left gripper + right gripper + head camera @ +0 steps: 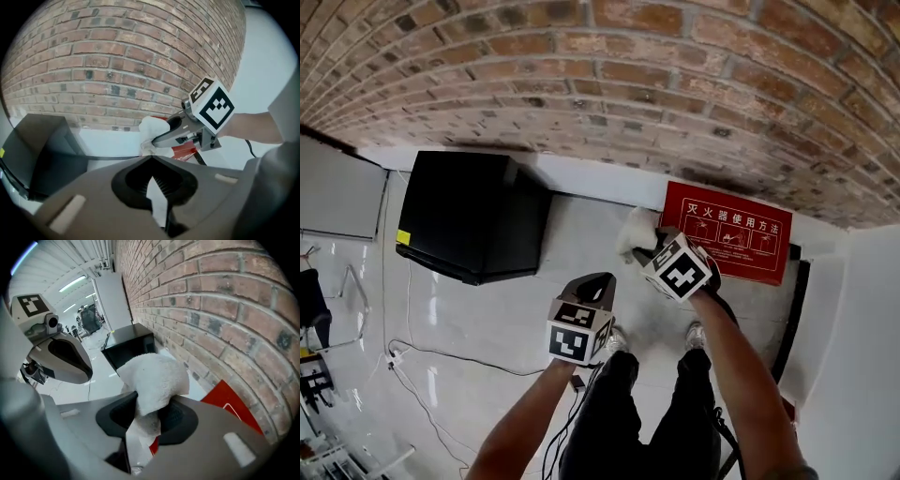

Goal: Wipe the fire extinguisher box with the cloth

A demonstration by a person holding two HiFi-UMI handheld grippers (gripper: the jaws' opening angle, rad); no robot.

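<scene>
The red fire extinguisher box point(741, 234) lies at the foot of the brick wall, right of centre, with white Chinese print on its face. My right gripper point(649, 246) is shut on a bunched white cloth point(636, 230), held just off the box's left edge. In the right gripper view the cloth point(154, 380) bulges out between the jaws, and the red box point(225, 401) shows to the right. My left gripper point(598, 281) hangs lower and to the left, jaws together and empty. From the left gripper view the cloth point(152, 131) hides part of the box point(185, 151).
A black cabinet point(469, 216) stands on the pale floor against the wall, left of the box. Cables point(441, 361) trail across the floor at the lower left. The person's legs and shoes point(614, 342) are below the grippers. A grey panel point(337, 192) stands at the far left.
</scene>
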